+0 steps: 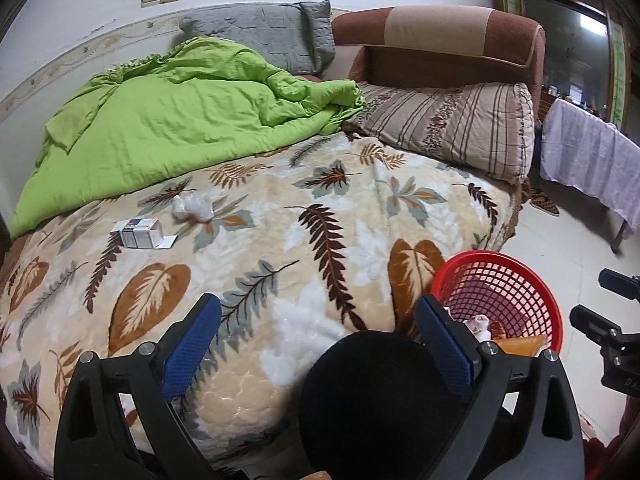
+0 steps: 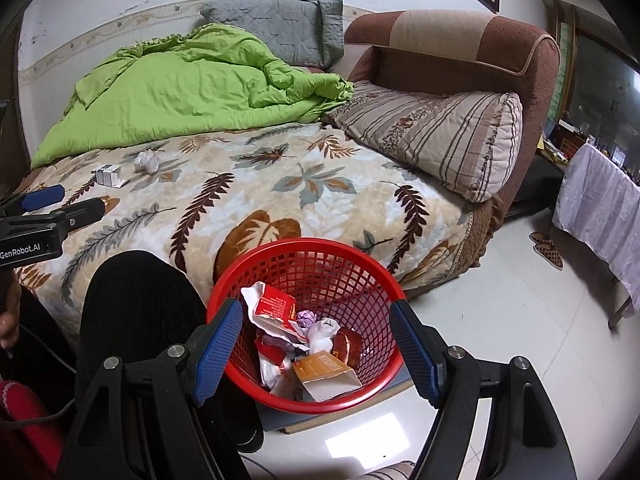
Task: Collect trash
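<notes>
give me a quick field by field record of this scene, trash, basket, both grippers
trash left on bed: small box and crumpled plastic wad, side by side on the leaf blanket
basket: red basket on the floor against the bed, holding wrappers and cartons
left gripper: open, nothing between its fingers, over the blanket edge
right gripper: open, empty, above the basket
bedding: green quilt, striped pillow
</notes>
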A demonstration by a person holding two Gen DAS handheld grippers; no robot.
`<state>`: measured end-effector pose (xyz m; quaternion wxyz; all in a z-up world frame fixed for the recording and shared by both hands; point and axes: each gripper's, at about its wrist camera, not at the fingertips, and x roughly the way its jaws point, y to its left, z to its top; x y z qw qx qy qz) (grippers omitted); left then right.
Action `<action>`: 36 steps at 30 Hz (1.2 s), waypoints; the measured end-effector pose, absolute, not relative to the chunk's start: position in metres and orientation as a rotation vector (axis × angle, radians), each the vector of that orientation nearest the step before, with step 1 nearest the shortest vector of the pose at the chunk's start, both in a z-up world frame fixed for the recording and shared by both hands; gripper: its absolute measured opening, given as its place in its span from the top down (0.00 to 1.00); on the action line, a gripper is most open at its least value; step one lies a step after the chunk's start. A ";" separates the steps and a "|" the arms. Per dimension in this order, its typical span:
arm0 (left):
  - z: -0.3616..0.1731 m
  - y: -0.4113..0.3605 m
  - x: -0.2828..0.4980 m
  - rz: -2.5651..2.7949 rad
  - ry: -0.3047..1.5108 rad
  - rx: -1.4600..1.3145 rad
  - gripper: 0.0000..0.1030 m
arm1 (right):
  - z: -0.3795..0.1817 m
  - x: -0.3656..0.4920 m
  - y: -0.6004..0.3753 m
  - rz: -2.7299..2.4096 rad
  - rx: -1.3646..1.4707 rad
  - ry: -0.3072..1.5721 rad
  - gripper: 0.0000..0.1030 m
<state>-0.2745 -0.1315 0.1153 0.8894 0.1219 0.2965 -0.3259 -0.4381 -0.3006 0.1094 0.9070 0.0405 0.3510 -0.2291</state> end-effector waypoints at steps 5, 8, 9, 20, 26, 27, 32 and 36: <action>0.113 -0.134 -0.278 -0.667 0.599 0.283 0.06 | 0.107 -0.437 -0.302 -0.480 0.089 0.741 0.23; 0.112 -0.136 -0.279 -0.666 0.591 0.294 0.06 | 0.107 -0.436 -0.302 -0.483 0.091 0.748 0.22; 0.112 -0.136 -0.280 -0.667 0.589 0.296 0.06 | 0.106 -0.436 -0.302 -0.484 0.090 0.750 0.22; 0.111 -0.140 -0.284 -0.649 0.569 0.345 0.06 | 0.104 -0.434 -0.303 -0.489 0.094 0.765 0.22; 0.111 -0.139 -0.285 -0.658 0.566 0.345 0.06 | 0.103 -0.434 -0.303 -0.489 0.095 0.766 0.22; 0.111 -0.140 -0.286 -0.660 0.566 0.348 0.06 | 0.103 -0.434 -0.304 -0.489 0.095 0.767 0.22; 0.112 -0.140 -0.287 -0.663 0.565 0.348 0.06 | 0.102 -0.435 -0.304 -0.492 0.100 0.770 0.22; 0.112 -0.140 -0.287 -0.666 0.564 0.349 0.06 | 0.101 -0.436 -0.305 -0.493 0.102 0.771 0.22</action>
